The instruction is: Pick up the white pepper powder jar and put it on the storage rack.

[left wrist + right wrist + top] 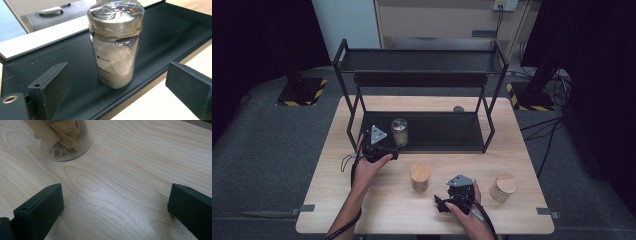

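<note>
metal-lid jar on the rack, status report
Left gripper open, jaws apart from the jar. Right gripper open over bare table. Metal-lid jar upright on the rack's lower shelf, untouched. Nothing between jaws and jar.

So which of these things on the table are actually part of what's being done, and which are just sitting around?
In use:
- left tool, open, facing the steel-lidded glass jar
- that jar, standing on the black rack's lower shelf

Lying about:
- two wooden-lidded jars on the table, one in the middle, one at the right
- right tool, open over bare table
- small dark round thing behind the rack
</note>
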Demonstrator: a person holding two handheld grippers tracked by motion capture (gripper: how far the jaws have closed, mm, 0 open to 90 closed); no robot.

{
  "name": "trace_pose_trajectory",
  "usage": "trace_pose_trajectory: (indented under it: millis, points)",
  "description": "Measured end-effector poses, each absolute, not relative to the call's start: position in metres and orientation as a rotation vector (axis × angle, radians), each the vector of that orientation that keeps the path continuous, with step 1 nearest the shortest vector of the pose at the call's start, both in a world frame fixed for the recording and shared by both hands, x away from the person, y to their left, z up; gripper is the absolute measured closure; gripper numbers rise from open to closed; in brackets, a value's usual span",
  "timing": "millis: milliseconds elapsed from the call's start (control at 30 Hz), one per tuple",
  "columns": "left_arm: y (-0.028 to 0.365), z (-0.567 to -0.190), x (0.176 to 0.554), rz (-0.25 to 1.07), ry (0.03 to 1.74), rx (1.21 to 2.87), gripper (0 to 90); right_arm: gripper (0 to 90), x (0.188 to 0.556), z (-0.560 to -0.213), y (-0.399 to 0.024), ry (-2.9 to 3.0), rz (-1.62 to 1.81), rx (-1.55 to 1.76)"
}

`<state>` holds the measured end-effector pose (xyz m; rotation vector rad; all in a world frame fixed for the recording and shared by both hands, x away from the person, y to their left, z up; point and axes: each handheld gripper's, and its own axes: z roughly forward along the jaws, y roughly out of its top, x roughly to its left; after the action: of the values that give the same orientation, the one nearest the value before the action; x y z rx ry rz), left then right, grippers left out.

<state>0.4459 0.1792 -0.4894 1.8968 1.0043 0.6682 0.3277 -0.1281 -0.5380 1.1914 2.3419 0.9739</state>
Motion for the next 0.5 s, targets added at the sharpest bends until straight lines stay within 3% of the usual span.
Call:
trace_pose_trajectory:
  millis: [500]
  points:
    - [0.181,-0.488,0.425,0.652,1.010,1.878,4.2,0.4,0.328,-0.538,-0.128,2.342,0.974,1.191]
